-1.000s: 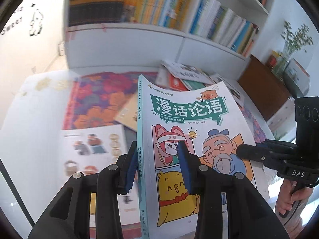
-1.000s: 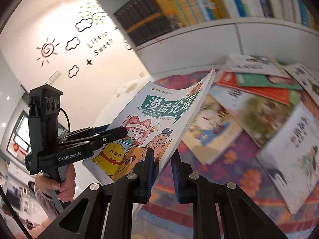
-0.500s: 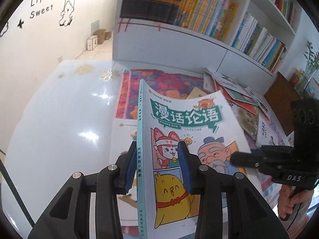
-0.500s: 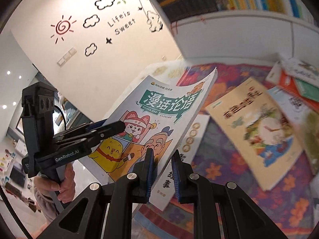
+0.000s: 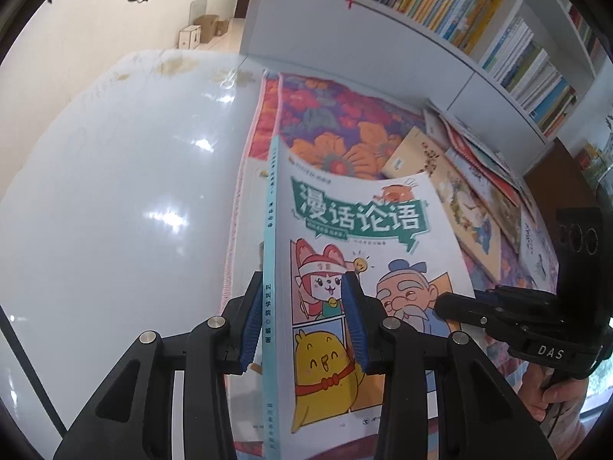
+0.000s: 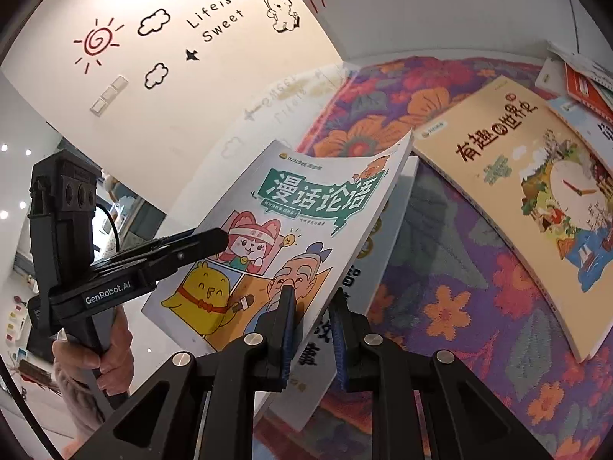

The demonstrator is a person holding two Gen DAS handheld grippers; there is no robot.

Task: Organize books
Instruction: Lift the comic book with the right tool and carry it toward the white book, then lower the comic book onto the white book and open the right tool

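A cartoon-cover book [image 5: 360,268] with a teal spine hangs tilted in the air, held from both sides. My left gripper [image 5: 302,322] is shut on its spine edge, one blue pad on each face. My right gripper [image 6: 312,331] is shut on the opposite page edge of this cartoon book [image 6: 291,222]. In the right wrist view the left gripper [image 6: 216,239] reaches in from the left onto the cover, with a hand below it. The right gripper [image 5: 444,304] shows at the right of the left wrist view. The book hovers just over a white book [image 6: 387,230] lying flat.
A floral mat [image 6: 459,306] covers part of the white table [image 5: 115,191]. On the mat lie a yellow book [image 6: 517,191] and several more books [image 5: 479,161] to the right. A white bookshelf [image 5: 459,19] full of books stands behind the table. Cardboard boxes [image 5: 199,30] sit on the floor.
Both grippers have carried the cartoon book downward and to the left, away from the scattered pile and over the white book at the mat's left edge. Both grips are unchanged.
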